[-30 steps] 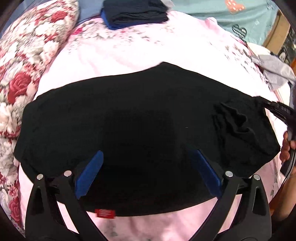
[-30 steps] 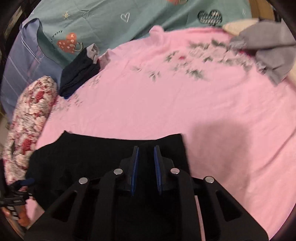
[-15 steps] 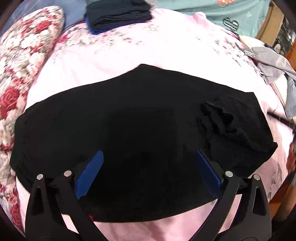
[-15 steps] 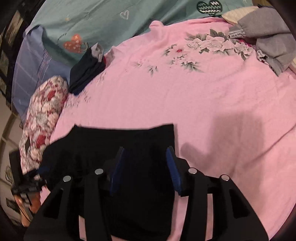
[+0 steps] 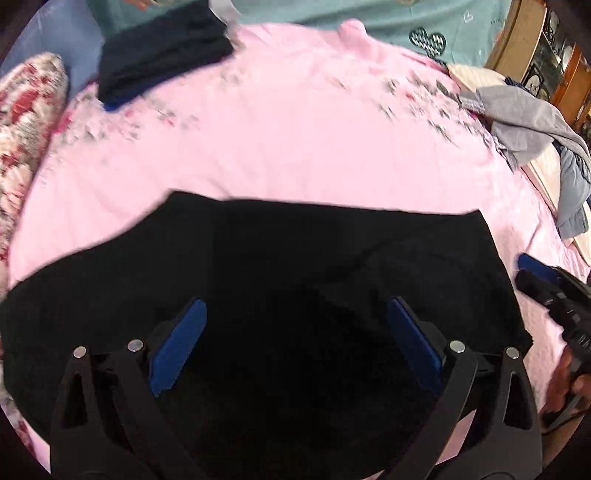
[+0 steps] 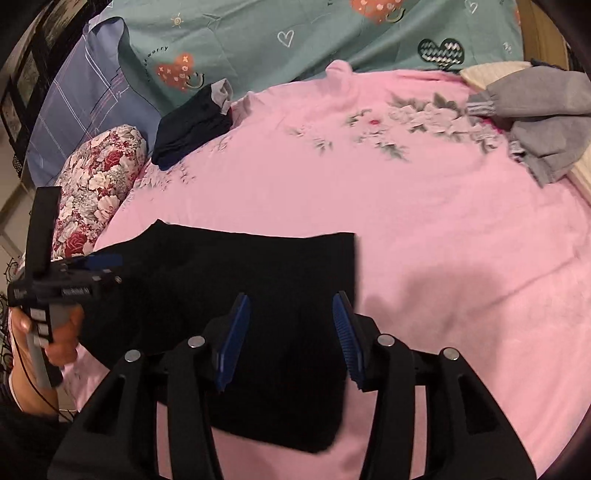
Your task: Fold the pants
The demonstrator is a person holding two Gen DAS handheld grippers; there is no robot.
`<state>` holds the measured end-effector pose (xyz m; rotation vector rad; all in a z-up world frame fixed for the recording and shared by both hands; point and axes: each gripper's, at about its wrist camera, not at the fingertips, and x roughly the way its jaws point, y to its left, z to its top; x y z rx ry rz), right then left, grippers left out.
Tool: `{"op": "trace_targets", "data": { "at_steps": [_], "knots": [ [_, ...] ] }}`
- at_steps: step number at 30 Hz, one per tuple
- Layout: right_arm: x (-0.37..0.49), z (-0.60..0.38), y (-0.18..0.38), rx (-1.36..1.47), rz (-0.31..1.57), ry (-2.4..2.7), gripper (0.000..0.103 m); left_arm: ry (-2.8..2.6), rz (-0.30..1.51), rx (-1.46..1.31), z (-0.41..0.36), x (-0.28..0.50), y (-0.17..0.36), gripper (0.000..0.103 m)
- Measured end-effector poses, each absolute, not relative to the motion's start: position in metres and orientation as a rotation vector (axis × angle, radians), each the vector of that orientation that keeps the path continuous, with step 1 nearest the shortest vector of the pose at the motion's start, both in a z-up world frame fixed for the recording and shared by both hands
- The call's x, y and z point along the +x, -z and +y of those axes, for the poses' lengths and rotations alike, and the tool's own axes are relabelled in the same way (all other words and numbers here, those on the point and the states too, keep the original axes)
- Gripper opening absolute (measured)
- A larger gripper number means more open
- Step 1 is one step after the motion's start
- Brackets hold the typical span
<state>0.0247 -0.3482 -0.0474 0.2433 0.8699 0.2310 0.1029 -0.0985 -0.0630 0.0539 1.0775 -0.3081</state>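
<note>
The black pants (image 5: 280,280) lie folded flat on the pink bedsheet (image 5: 295,140), with a rumpled patch toward their right end. My left gripper (image 5: 295,332) is open and empty, hovering above the pants. In the right wrist view the pants (image 6: 258,280) lie at the lower left. My right gripper (image 6: 291,332) is open and empty above their right end. The left gripper (image 6: 99,262) shows at the left edge there, and the right gripper's fingertips (image 5: 535,267) show at the right edge of the left wrist view.
A folded dark garment (image 6: 192,125) lies at the back of the bed. Grey clothes (image 6: 543,118) are heaped at the back right. A floral pillow (image 6: 96,184) lies at the left. Teal and blue bedding (image 6: 295,33) lies behind.
My right gripper opened and let go of the pants' right end, then drew back. My left gripper stayed open and rose, tilting toward the head of the bed.
</note>
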Motion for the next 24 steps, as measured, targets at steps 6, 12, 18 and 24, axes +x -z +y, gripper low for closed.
{"op": "trace_targets", "data": {
  "at_steps": [6, 12, 18, 24],
  "knots": [
    [0.056, -0.331, 0.079, 0.252, 0.996, -0.21, 0.009, 0.304, 1.145, 0.067, -0.101, 0.104, 0.098, 0.101],
    [0.043, -0.367, 0.072, 0.293, 0.924, -0.008, 0.004, 0.203, 1.119, -0.005, -0.067, 0.1, 0.086, 0.101],
    [0.062, -0.33, 0.068, 0.34, 0.9, -0.148, 0.004, 0.275, 1.08, -0.091, -0.088, 0.1, 0.064, 0.101],
    [0.094, -0.311, 0.085, 0.387, 0.981, -0.191, 0.015, 0.217, 1.144, 0.041, -0.116, 0.111, 0.098, 0.101]
  ]
}}
